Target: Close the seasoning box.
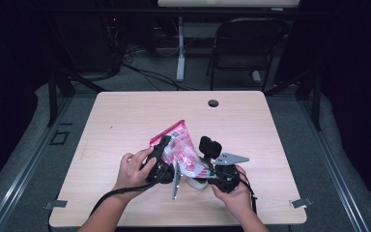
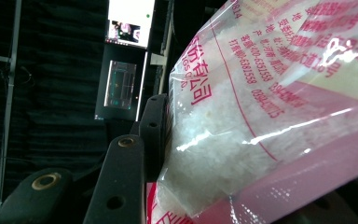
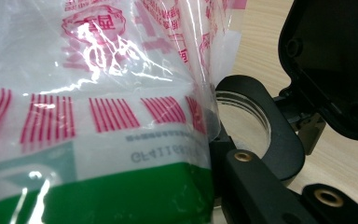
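A clear plastic bag with pink print holds white granules. My left gripper is shut on it and holds it tilted above the table. The black left finger presses on the bag's side. The bag's lower corner hangs over the mouth of a clear jar with a black neck ring. Its black flip lid stands open. My right gripper is shut on the jar near the table's front edge. The bag hides the right gripper's left jaw.
The wooden table has a round cable hole near its far edge. A black folding chair and a desk leg stand beyond it. A lit screen shows in the dark background of the left gripper view.
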A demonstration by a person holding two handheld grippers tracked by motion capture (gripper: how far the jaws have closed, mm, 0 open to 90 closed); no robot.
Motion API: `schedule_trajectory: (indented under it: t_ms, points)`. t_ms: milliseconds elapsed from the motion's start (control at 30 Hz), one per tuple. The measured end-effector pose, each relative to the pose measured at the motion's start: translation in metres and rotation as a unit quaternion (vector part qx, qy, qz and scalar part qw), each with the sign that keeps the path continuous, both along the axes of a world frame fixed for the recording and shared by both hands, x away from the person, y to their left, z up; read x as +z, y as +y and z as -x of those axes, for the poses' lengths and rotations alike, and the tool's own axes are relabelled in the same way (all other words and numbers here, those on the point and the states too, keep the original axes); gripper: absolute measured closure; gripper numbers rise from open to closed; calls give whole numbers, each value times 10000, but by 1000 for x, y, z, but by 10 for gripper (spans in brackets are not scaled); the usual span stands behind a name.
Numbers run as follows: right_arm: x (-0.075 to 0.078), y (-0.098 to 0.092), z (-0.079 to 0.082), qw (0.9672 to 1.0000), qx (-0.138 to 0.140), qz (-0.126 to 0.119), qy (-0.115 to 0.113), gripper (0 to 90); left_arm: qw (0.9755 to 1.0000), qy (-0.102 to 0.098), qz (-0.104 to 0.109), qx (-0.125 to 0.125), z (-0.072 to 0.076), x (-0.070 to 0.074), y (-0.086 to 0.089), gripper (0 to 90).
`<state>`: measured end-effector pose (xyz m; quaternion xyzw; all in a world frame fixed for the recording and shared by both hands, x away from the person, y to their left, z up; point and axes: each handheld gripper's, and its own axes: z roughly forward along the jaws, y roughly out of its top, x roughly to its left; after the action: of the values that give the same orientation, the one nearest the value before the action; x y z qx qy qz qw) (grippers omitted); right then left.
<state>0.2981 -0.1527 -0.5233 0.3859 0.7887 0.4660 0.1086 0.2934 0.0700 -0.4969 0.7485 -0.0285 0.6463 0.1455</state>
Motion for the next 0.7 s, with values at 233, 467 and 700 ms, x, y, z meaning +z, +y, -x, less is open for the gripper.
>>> schedule_trajectory:
  t_ms: [233, 467, 700]
  points:
    - [0, 0, 0, 10000, 8, -7, -2, 898, 10000, 26, 9, 14, 1, 0, 0, 654]
    - [-1, 0, -1, 10000, 19, -15, 2, 899, 10000, -7, -6, 8, 1, 1, 0, 654]
    - [-1, 1, -1, 10000, 26, -5, 6, 898, 10000, 20, 8, 18, 1, 0, 0, 655]
